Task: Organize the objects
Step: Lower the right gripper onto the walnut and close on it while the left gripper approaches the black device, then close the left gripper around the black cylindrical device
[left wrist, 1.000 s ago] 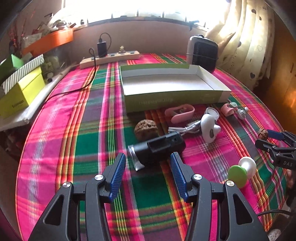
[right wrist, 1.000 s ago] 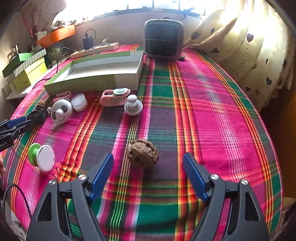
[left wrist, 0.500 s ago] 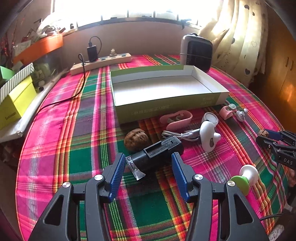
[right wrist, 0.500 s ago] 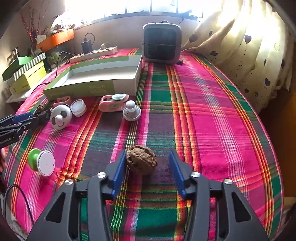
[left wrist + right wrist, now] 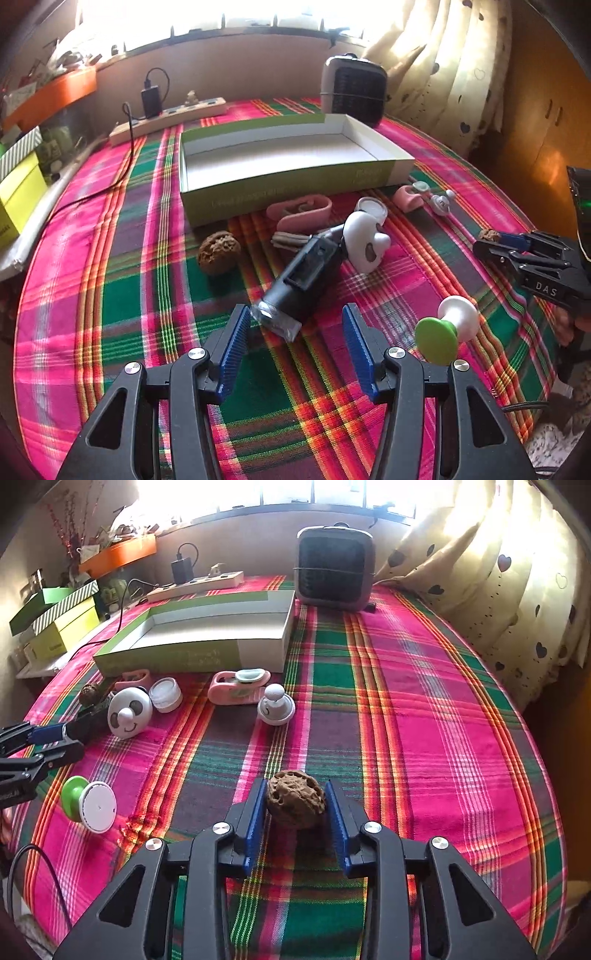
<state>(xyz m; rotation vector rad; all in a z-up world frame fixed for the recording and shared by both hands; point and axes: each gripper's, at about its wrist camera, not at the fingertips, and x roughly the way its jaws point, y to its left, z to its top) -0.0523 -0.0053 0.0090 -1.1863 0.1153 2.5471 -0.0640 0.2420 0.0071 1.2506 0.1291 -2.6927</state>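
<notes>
My right gripper [image 5: 295,808] is shut on a brown walnut [image 5: 295,803] that rests on the plaid cloth. My left gripper [image 5: 291,325] is open, its blue pads either side of the near end of a black cylindrical device [image 5: 303,280] lying on the cloth. A second walnut [image 5: 218,252] lies left of the device. A shallow green and white box [image 5: 288,181] stands behind them, empty inside. The right gripper [image 5: 491,242] shows at the right edge of the left wrist view, holding the walnut.
Small items lie in front of the box: a white panda-face gadget [image 5: 129,712], a white jar [image 5: 165,694], a pink clip [image 5: 236,686], a white knob [image 5: 276,705] and a green and white knob [image 5: 88,803]. A grey fan [image 5: 334,568] and a power strip [image 5: 195,585] stand behind.
My right gripper closed onto the walnut. My left gripper moved forward and right, and the black device now lies turned more end-on between its pads.
</notes>
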